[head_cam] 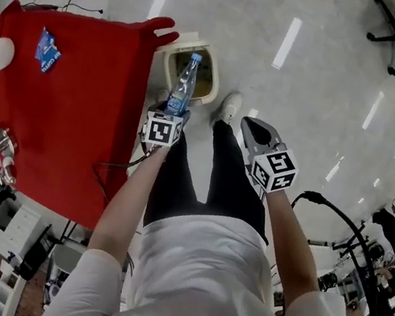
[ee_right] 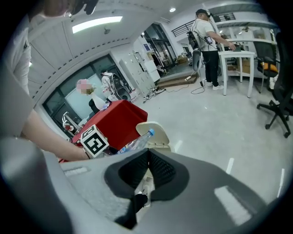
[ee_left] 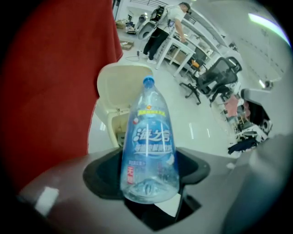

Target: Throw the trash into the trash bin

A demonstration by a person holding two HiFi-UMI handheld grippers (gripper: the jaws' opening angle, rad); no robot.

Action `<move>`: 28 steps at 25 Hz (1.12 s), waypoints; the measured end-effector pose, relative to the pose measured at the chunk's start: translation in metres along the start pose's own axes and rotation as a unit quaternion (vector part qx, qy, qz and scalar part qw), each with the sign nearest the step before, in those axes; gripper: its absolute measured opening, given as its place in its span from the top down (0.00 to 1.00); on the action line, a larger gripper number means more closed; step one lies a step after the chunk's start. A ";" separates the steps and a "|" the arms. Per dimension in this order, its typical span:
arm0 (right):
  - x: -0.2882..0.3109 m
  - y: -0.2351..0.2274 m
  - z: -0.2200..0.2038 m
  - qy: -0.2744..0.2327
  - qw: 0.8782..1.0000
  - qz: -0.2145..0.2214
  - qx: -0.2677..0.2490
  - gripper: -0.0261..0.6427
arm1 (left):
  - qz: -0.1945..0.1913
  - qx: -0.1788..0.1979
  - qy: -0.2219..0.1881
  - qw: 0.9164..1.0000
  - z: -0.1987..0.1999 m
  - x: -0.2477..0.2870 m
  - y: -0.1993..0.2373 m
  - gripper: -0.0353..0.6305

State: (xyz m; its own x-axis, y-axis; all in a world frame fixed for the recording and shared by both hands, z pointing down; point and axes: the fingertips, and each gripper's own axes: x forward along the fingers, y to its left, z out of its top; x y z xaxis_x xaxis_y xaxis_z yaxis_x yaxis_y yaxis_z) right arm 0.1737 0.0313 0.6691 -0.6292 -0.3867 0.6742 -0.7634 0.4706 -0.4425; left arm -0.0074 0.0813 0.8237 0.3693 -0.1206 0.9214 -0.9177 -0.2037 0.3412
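Beside the red-draped table [head_cam: 70,108], above the open trash bin [head_cam: 216,81], my left gripper [head_cam: 173,114] is clenched on the base end of a clear water bottle [head_cam: 183,86] with a blue cap and a blue label; the bottle's cap points away from me toward the bin's mouth; the bin's cream lid [ee_left: 116,84] stands raised; my right gripper [head_cam: 251,128] hangs off to the right, apart from the bin, jaws pressed together and empty; a small blue packet [head_cam: 48,50] lies on the table.
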 end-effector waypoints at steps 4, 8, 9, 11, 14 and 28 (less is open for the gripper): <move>0.027 -0.014 -0.016 -0.002 1.000 0.000 0.013 0.96 | 0.003 -0.010 0.018 1.000 -0.009 0.034 0.018 0.43; 0.053 -0.027 -0.038 0.003 1.000 0.006 0.024 0.96 | 0.009 -0.028 0.035 0.999 -0.016 0.067 0.039 0.43; 0.059 -0.030 -0.044 0.004 1.000 0.006 0.027 0.96 | 0.009 -0.032 0.039 0.999 -0.018 0.076 0.044 0.43; 0.071 -0.038 -0.056 0.007 0.999 0.007 0.033 0.96 | 0.006 -0.039 0.047 0.998 -0.024 0.094 0.053 0.43; 0.091 -0.051 -0.075 0.012 0.999 0.004 0.040 0.96 | 0.000 -0.048 0.064 0.997 -0.032 0.121 0.066 0.42; 0.125 -0.058 -0.109 0.023 0.998 0.006 0.053 0.96 | -0.003 -0.060 0.044 0.997 -0.035 0.149 0.082 0.41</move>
State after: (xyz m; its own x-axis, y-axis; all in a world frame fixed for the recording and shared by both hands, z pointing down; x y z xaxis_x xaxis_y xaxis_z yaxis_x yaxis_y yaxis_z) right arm 0.1551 0.0418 0.8438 -0.6327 -0.3444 0.6936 -0.7688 0.3873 -0.5089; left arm -0.0329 0.0802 0.9952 0.3645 -0.0327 0.9306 -0.9287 -0.0860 0.3608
